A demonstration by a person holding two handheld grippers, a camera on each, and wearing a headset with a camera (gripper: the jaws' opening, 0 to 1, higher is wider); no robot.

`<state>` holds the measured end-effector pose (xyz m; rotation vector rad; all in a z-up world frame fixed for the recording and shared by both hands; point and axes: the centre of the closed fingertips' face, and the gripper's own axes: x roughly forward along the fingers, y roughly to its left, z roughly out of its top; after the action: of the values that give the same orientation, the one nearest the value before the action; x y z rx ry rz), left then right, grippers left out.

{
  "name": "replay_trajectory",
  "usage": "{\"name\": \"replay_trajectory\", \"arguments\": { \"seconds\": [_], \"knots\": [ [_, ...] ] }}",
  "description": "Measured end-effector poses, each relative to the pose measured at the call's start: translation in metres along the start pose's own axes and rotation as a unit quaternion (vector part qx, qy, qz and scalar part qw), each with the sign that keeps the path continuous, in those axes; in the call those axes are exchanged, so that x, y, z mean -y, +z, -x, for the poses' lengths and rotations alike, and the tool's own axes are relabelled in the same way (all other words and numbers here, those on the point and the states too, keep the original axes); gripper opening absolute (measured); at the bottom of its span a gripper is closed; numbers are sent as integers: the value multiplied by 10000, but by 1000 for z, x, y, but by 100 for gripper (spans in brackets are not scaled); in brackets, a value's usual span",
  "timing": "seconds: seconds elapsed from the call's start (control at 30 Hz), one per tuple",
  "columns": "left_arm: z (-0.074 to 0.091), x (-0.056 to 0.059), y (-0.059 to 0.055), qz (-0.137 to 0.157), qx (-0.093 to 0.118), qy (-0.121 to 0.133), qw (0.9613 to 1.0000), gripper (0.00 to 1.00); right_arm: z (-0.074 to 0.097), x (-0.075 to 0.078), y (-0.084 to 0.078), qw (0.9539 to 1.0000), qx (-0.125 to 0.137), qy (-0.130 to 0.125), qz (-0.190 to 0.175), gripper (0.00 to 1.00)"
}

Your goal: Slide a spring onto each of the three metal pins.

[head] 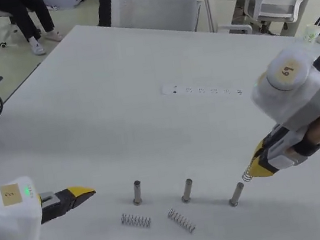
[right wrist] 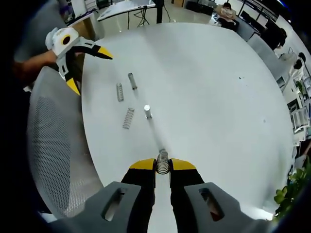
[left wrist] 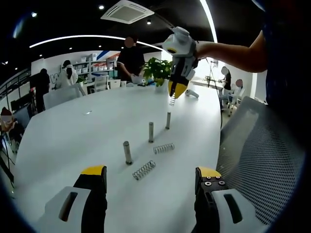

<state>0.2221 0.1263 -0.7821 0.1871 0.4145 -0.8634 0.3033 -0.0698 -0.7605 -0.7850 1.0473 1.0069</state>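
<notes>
My right gripper is pinched shut on a spring just above the nearest pin, so I'd centre its bore over the pin top, keep it upright, then lower; my left gripper is wide open and empty, with a loose spring just ahead.

Metal pins: 3 — left pin, middle pin, right pin. Springs: 3 — left spring, middle spring, held spring (pinched in the right claw). Claws: 2, counting the left claw.
</notes>
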Motion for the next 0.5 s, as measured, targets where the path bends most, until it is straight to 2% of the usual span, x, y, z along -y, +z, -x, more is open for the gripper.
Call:
{"name": "replay_trajectory", "arguments": {
  "seconds": [0.23, 0.5],
  "knots": [
    [1, -1, 1, 8, 14, -1, 10000, 71, -12, 4, -4, 9999, -139, 49, 0, 8],
    [2, -1, 1, 2, -12, -22, 10000, 70, -17, 6, -6, 9998, -146, 95, -31, 8]
  ]
}}
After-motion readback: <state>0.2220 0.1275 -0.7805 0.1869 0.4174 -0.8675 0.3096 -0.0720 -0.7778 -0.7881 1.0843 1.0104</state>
